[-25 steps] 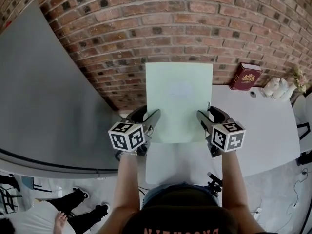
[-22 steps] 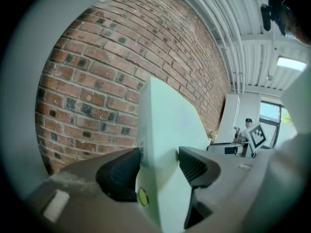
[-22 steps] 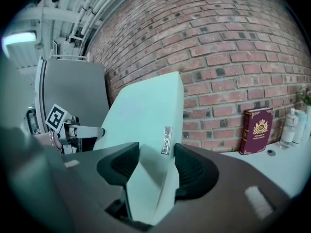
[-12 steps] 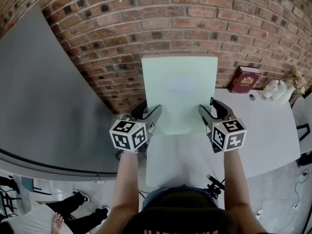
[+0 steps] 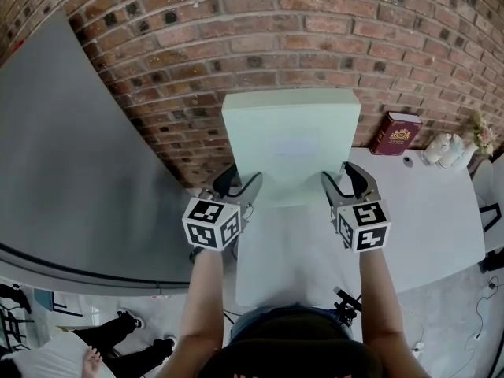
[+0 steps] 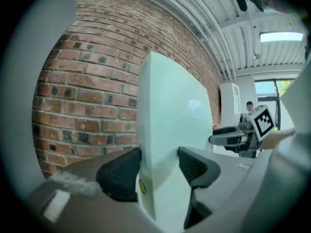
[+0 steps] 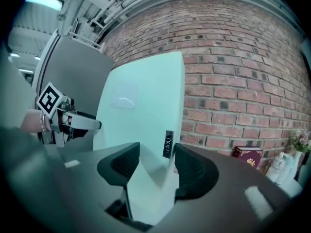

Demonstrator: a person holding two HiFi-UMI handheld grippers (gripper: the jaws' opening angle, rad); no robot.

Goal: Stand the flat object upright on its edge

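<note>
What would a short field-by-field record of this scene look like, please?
Object: pale green panel, upright, broad face toward the person
Left gripper: closed on the panel's left edge
Right gripper: closed on the panel's right edge
Surface: white table; whether the panel's lower edge touches it cannot be told
Backdrop: brick wall right behind the panel
Other item: red book by the wall, to the right, apart from the panel
</note>
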